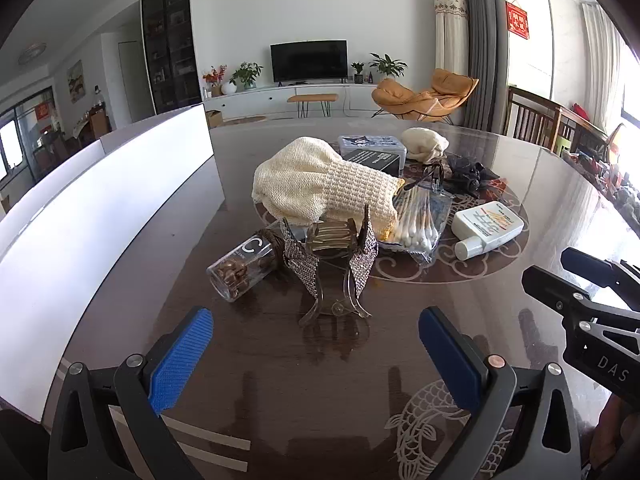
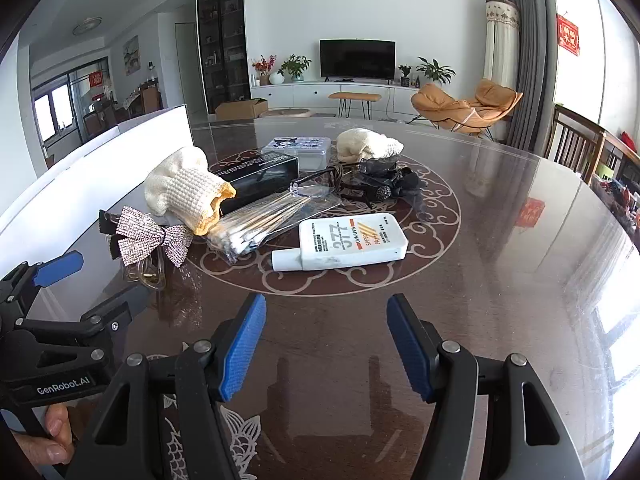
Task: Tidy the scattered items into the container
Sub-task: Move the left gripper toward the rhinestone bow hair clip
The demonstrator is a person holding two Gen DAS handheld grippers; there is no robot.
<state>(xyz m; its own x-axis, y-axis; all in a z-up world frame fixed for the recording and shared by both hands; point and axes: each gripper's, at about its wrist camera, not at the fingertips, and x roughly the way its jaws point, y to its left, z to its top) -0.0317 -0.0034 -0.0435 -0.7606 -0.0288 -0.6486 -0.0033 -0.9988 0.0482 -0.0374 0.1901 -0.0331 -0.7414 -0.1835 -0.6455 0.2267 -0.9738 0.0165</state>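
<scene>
My left gripper (image 1: 316, 340) is open and empty, just short of a rhinestone bow hair claw (image 1: 332, 264) standing on the dark table. A glass jar of brown pills (image 1: 244, 266) lies left of the claw. Behind are a cream knitted cloth (image 1: 320, 184), a bag of cotton swabs (image 1: 420, 220) and a white sunscreen bottle (image 1: 486, 230). The white container (image 1: 108, 200) runs along the left. My right gripper (image 2: 326, 344) is open and empty, a short way before the sunscreen bottle (image 2: 348, 242). The claw (image 2: 154, 234), swabs (image 2: 260, 220) and cloth (image 2: 188, 192) lie to its left.
Further back lie a black box (image 2: 260, 172), a clear plastic case (image 2: 300, 150), a second cream cloth (image 2: 368, 146), glasses (image 2: 316, 188) and black hair accessories (image 2: 388, 184). Wooden chairs (image 2: 580, 148) stand at the table's right edge. The left gripper's body (image 2: 52, 320) shows at the left of the right wrist view.
</scene>
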